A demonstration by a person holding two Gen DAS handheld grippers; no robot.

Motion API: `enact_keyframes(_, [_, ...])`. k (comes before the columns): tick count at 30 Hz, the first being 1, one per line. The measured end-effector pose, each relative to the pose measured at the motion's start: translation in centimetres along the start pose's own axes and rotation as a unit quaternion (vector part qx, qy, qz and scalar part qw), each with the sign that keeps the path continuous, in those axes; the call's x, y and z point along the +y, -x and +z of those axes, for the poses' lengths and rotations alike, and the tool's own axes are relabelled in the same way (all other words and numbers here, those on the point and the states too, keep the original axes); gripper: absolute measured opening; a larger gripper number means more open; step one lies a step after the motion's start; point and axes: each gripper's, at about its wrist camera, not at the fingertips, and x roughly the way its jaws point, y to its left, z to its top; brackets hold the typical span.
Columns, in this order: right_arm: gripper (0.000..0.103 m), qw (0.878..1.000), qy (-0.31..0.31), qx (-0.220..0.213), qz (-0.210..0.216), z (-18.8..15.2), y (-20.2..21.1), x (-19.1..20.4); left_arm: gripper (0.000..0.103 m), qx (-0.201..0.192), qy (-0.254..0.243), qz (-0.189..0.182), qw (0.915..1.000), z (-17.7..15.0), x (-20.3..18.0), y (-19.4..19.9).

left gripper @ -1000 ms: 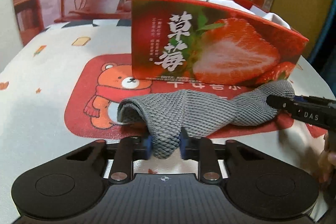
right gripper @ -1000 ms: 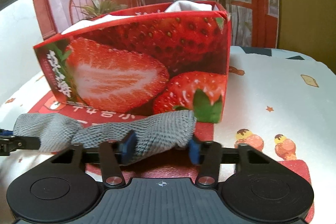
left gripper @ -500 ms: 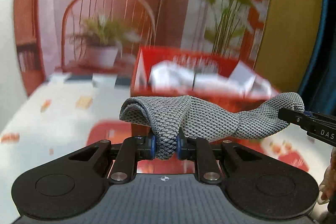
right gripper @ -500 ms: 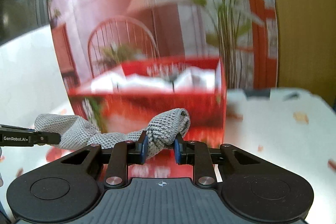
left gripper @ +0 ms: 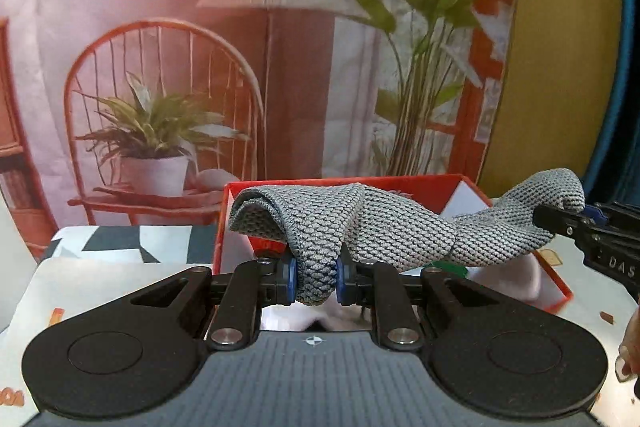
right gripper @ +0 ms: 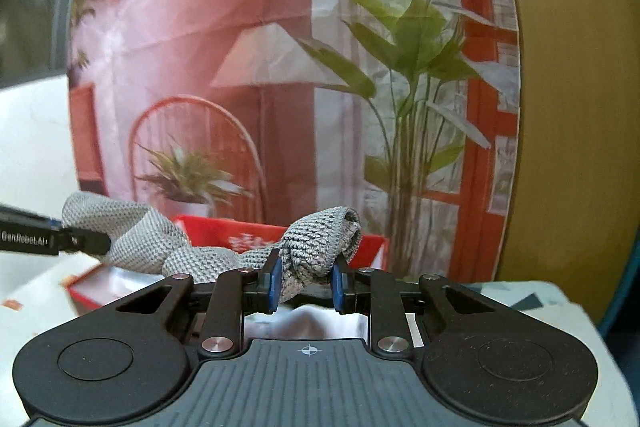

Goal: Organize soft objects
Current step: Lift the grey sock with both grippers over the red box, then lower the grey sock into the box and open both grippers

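Item: grey knit cloth [left gripper: 384,227], which I hold stretched in the air above the open red box [left gripper: 556,291]. My left gripper [left gripper: 316,277] pinches one bunched end; my right gripper [right gripper: 304,285], its jaws just narrowed, clamps the other.

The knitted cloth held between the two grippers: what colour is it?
Grey cloth, clearest in the left wrist view.

White letters "DAS" stand on the black finger of the right gripper [left gripper: 560,223] at the left wrist view's edge, and "GenRobot.AI" stands on the left gripper [right gripper: 86,242] in the right wrist view.
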Motion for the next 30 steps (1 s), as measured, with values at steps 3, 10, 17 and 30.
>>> enact_keyframes(3, [0.022, 1.000, 0.002, 0.015, -0.013, 0.1, -2.2, -0.1, 0.019, 0.024, 0.002, 0.005, 0.9997, 0.4, 0.1, -2.3])
enact_keyframes(10, [0.022, 0.997, 0.022, 0.075, -0.022, -1.3, -6.3, 0.5, 0.019, 0.065, -0.005, 0.011, 0.9978, -0.5, 0.3, -6.0])
enact_keyframes(17, [0.029, 0.995, 0.021, 0.092, -0.027, -2.3, -7.4, 0.7, 0.053, 0.061, -0.017, 0.014, 0.9979, -0.9, 0.7, -6.3])
enact_keyframes(30, [0.102, 0.998, -0.022, 0.051, -0.021, -0.3, -2.0, -0.9, 0.103, -0.004, -0.011, 0.017, 0.9998, 0.0, 0.7, 0.8])
